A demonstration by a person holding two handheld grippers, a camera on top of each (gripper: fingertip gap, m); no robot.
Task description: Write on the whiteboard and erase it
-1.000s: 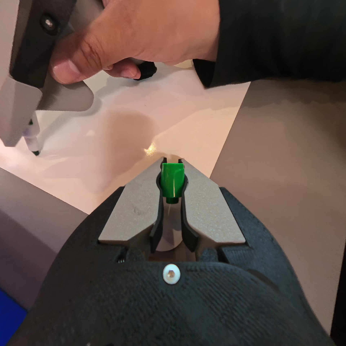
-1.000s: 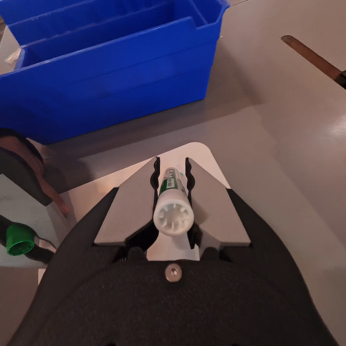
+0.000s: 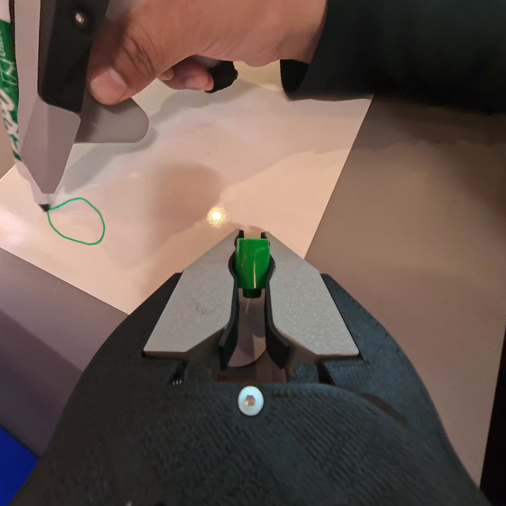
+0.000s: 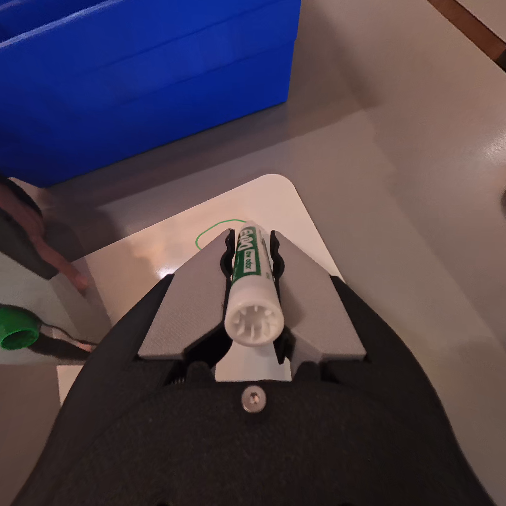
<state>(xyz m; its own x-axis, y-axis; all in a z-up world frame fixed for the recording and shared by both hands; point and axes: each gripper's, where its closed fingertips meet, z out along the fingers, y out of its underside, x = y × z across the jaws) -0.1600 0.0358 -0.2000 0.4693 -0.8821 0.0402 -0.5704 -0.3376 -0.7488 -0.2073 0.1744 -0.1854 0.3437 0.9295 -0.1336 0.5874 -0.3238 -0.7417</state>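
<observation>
A small whiteboard [image 3: 219,169] lies flat on the grey table; it also shows in the right wrist view [image 4: 301,232]. My left gripper [image 3: 252,235] is shut on the green marker cap [image 3: 252,262] and hovers over the board's near corner. My right gripper [image 4: 250,232] is shut on the white and green marker [image 4: 250,276], tip down on the board. In the left wrist view the marker tip [image 3: 45,206] touches the board at the end of a green loop [image 3: 79,221]. The loop [image 4: 213,230] partly shows past the right fingers. The cap [image 4: 16,331] sits at the left edge there.
A blue divided bin [image 4: 137,82] stands on the table just beyond the whiteboard. A hand in a dark sleeve [image 3: 191,35] holds the right gripper over the board's far side. Grey table [image 3: 410,246] lies to the board's right. My hands' fingertips stand some 15 cm from each other.
The marker has drawn a green loop on the board, which was blank before. The right gripper has come closer and lower. The left gripper still holds the cap.
</observation>
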